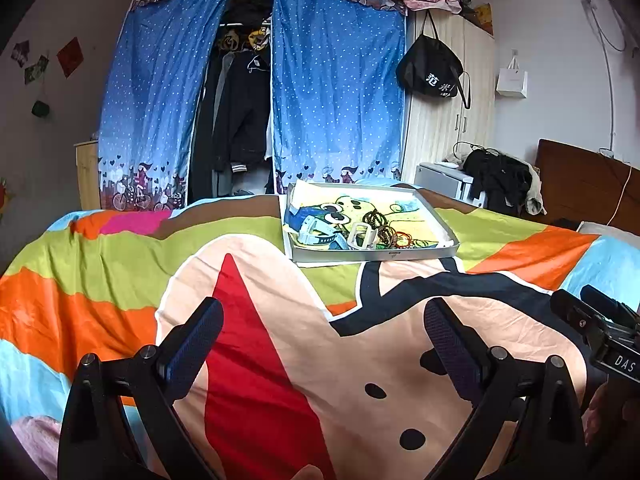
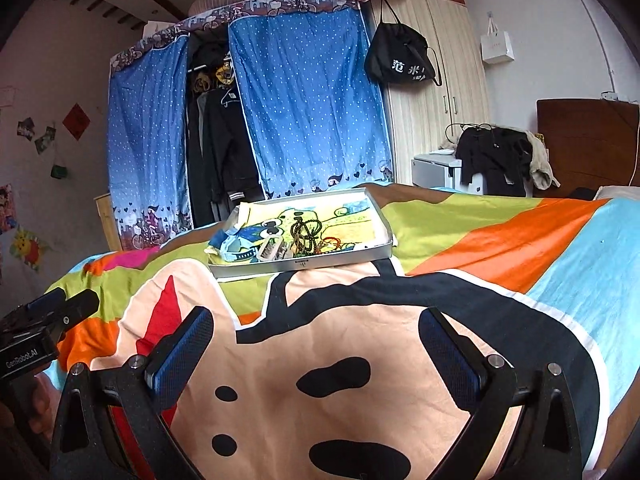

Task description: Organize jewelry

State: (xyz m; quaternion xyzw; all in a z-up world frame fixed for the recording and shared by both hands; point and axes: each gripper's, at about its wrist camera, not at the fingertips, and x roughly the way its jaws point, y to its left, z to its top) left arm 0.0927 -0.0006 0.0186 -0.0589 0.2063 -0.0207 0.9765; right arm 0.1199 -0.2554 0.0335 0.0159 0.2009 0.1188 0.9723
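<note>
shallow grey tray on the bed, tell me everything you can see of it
The shallow grey rectangular tray looks like thin metal or card with low upright walls. It lies flat on the colourful cartoon bedspread, ahead of both open claws, touched by neither. A yellow cartoon-print cloth lines it. Pale blue watch straps, dark beaded bracelets and thin coloured bands are heaped at its near edge.

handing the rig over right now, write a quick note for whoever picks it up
Left gripper: open, empty, over the bedspread.
Right gripper: open, empty, alongside it.
Jewelry: watches, bead bracelets and thin bangles lie jumbled at the near edge of the shallow tray, ahead of both grippers.
Done: nothing sorted by the look of it.
Left: all of it; start by reaching to the tray.
</note>
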